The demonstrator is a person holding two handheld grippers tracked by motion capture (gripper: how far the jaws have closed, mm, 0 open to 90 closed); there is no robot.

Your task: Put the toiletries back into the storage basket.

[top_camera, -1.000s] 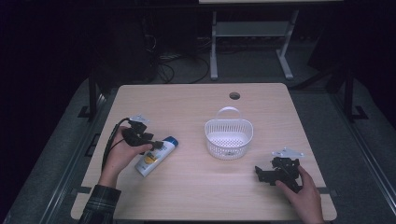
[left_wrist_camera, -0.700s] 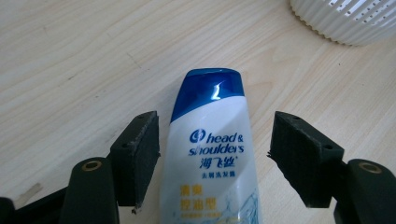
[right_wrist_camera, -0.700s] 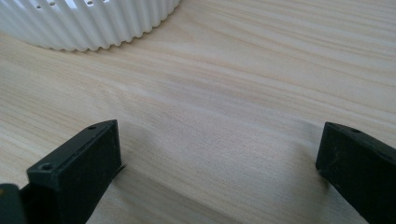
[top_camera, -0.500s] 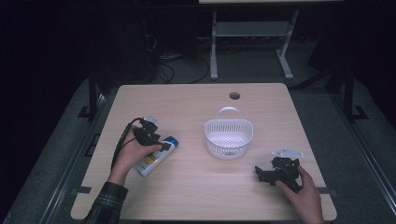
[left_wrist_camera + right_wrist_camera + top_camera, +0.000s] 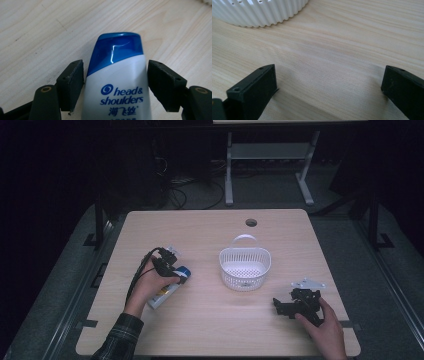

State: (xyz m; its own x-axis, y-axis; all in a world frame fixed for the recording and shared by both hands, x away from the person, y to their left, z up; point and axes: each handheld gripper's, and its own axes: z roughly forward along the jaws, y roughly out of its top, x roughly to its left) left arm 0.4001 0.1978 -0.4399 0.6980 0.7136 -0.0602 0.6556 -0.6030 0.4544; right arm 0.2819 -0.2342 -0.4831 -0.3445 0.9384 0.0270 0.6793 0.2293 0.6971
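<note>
Since a second ago, left gripper (image 5: 172, 267) has shifted rightward and down over the shampoo bottle (image 5: 167, 287), jaws having just been opening. Left gripper view: bottle (image 5: 117, 82) lies flat on the table (image 5: 210, 330), blue cap (image 5: 116, 48) pointing away, between the spread jaws; small gaps on both sides, pads not pressing. Bottle sits left of the white basket (image 5: 245, 267), well apart from it. Right gripper (image 5: 290, 306) unmoved, resting on the table near the right front edge, jaws spread wide with bare wood between; basket wall (image 5: 259, 12) just ahead of it.
</note>
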